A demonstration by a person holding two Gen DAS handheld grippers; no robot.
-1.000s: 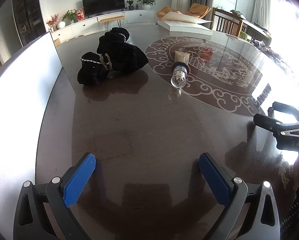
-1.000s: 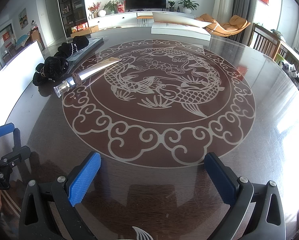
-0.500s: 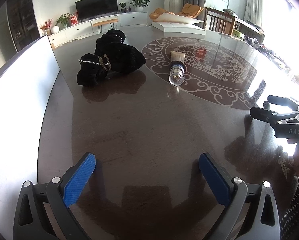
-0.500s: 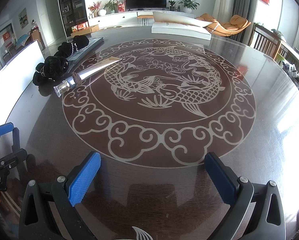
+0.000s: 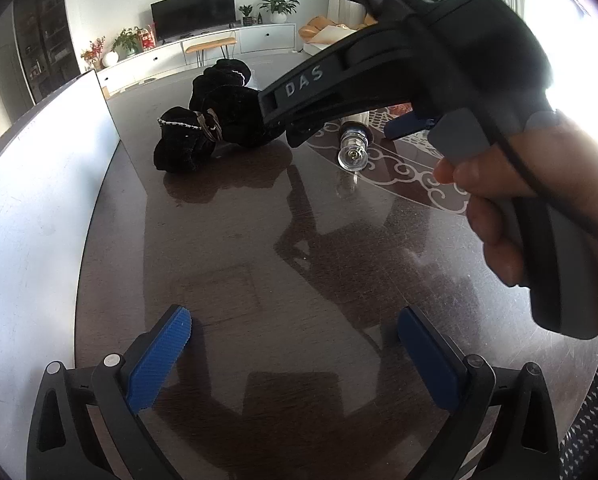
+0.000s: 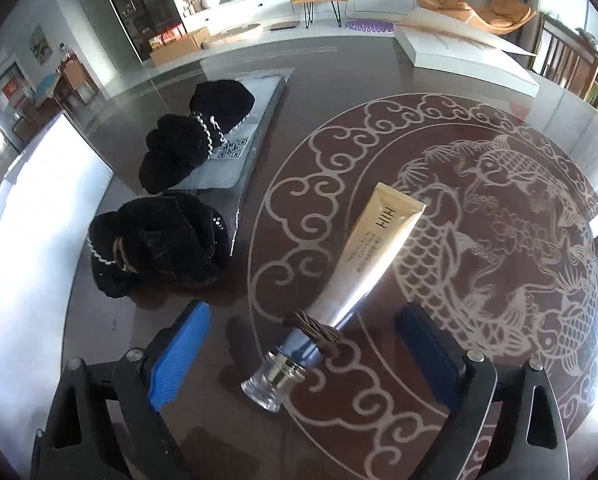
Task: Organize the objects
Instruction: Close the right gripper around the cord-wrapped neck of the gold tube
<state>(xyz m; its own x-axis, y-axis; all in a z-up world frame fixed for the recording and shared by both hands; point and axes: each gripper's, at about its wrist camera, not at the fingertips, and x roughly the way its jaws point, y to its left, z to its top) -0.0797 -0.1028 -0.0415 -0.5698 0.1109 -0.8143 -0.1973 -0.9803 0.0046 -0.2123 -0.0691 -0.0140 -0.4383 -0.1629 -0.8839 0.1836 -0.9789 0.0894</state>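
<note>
Now the gold cosmetic tube (image 6: 373,256) lies flat on the dark glossy worktop (image 6: 379,92), its clear cap (image 6: 271,380) pointing toward the right wrist camera and its crimped end toward the carp pattern (image 6: 499,216) inlaid in the surface. A brown hair tie (image 6: 315,330) rings the tube's neck just behind the cap. The right tool (image 6: 303,350) hangs over that cap end, its blue pads either side of the tube and not touching it; the jaws are closing (nothing is pressed between them). Beside the tube, away from the carp, sit two black velvet scrunchies (image 6: 155,240), the farther one resting on a grey packet (image 6: 243,148), possibly a plastic sleeve. The left tool (image 5: 295,344) hovers nearer the worktop's edge than the tube, its jaws wide apart over bare surface.
</note>
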